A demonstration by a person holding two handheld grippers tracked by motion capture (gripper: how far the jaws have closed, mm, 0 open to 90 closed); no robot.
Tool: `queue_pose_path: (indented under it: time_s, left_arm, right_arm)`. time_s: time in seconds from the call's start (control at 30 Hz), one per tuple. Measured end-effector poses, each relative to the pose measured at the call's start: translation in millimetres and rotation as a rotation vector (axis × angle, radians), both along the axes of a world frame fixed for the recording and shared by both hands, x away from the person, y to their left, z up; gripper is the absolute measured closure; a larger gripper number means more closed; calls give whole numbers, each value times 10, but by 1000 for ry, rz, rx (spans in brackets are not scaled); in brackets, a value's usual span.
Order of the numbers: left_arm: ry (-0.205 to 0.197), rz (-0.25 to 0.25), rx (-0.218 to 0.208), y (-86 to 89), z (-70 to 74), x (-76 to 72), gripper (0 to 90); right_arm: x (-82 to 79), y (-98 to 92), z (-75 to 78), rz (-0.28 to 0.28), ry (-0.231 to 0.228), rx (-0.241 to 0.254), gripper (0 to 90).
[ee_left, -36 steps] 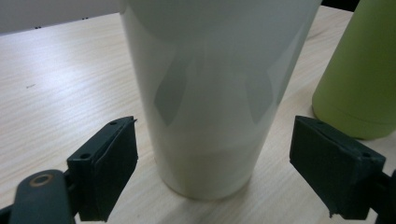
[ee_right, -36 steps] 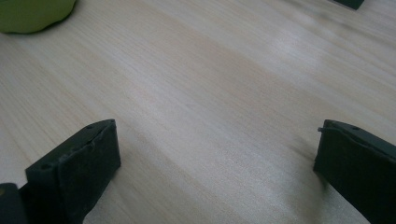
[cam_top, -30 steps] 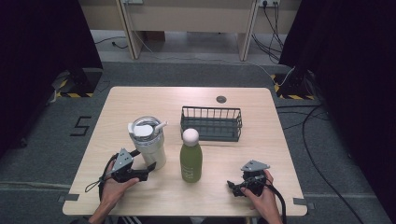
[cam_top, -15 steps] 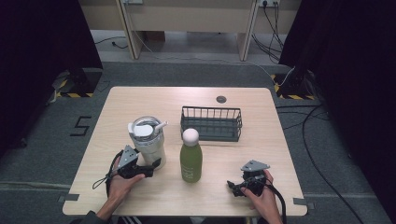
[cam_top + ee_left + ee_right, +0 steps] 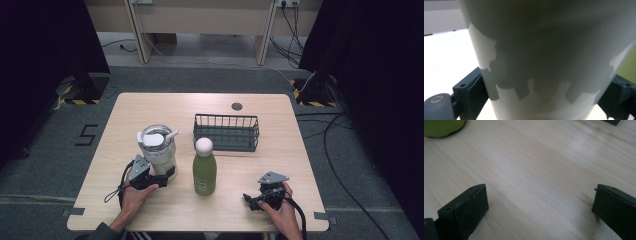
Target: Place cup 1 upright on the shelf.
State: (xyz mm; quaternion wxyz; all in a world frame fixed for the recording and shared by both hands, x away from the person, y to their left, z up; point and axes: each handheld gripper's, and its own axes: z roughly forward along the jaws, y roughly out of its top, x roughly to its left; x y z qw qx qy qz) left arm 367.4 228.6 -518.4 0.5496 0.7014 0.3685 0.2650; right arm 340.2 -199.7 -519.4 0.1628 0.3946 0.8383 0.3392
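— What do your tongs have right now?

— My left gripper [image 5: 162,177] sits at the foot of the tumbler [image 5: 158,149], one jaw on each side of its white wall. In the left gripper view the tumbler [image 5: 544,57] stands between both jaws and looks touched by them, so I read it as pinched, upright on the table [image 5: 150,107].

— And the other one?

— My right gripper [image 5: 255,200] rests low on the table, well right of the tumbler, jaws spread wide with bare wood [image 5: 536,170] between them.

— What else is near the tumbler?

— The green bottle [image 5: 204,167] stands just right of it, apart from it. The wire basket [image 5: 226,132] lies right of the tumbler and farther back. The tumbler's lid carries a white straw [image 5: 171,135] that points toward the basket.
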Motion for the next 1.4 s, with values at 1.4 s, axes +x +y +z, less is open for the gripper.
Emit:
queue_pose_path:
  time_s: [1.4]
  left_arm:
    - [-27,-89,13,-170,506,235,111]
  right_arm:
    - [0,0,0,5,-1,-1,4]
